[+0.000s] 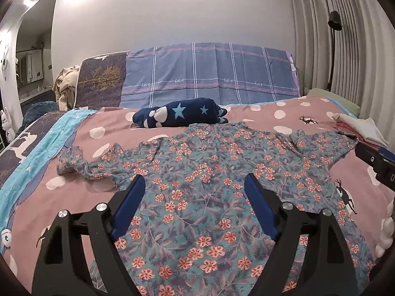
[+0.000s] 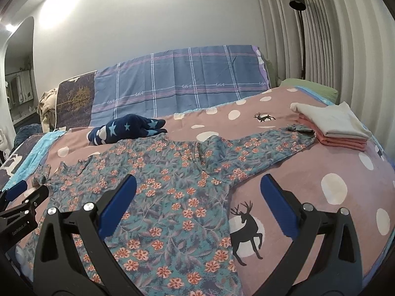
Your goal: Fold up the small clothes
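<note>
Hovering wide open and empty, left gripper hangs over the floral shirt, spread flat on the pink bedspread. Right wrist view: right gripper, also gaping, nothing held, straddles the shirt's right edge.

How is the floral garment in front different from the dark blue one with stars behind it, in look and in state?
The floral garment is spread flat with both sleeves out; the dark blue star garment lies bunched in a compact bundle. The floral one is teal with small orange flowers, whereas the star one is navy with light blue stars and white patches. The floral one lies nearer to both tools, and the star one lies farther back. Both rest on the pink dotted bedcover, and neither is held.
</note>
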`<state>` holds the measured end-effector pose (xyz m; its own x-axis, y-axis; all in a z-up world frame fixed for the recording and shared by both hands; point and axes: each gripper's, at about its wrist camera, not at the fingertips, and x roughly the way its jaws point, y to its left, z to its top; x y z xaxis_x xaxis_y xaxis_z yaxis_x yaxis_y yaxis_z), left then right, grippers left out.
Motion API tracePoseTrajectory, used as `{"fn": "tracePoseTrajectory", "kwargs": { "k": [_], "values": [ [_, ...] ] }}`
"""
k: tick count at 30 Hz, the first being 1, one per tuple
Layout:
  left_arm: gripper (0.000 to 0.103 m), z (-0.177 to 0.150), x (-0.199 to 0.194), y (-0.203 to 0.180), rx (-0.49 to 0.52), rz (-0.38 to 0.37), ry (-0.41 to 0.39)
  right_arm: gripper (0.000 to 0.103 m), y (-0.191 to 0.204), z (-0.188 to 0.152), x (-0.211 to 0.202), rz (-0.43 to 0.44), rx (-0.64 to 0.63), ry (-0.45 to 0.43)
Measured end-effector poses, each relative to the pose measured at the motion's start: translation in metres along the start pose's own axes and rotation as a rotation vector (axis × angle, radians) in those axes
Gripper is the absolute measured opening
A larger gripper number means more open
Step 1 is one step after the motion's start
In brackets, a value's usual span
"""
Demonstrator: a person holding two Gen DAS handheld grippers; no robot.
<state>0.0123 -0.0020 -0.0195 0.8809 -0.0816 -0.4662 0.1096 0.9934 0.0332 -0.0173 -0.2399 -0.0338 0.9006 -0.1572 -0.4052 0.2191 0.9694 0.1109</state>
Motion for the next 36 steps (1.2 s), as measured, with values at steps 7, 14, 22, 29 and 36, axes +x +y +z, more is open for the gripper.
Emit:
{"fn": "tracePoseTrajectory", "kwargs": {
  "k": [7,14,22,29,36],
  "values": [
    [0.094,-0.001,0.000,0.006,-0.013,0.002,-0.002,0.101,0.005,0.001,-0.003,0.010,-0.015,0.011],
    [0.101,-0.001,0.001,0.014,-0.026,0.004,0.011,0.101,0.010,0.002,-0.004,0.021,-0.029,0.023],
    [0.102,-0.005,0.012,0.033,-0.069,0.011,0.053,0.101,0.029,0.001,0.000,0.035,-0.080,0.044],
    [0.102,-0.002,0.023,0.055,-0.089,0.012,0.089,0.101,0.043,0.008,0.010,0.036,-0.118,0.082],
    [0.099,0.015,0.049,0.105,-0.106,0.087,0.132,0.101,0.048,0.009,0.023,0.010,-0.133,0.122]
  ]
}}
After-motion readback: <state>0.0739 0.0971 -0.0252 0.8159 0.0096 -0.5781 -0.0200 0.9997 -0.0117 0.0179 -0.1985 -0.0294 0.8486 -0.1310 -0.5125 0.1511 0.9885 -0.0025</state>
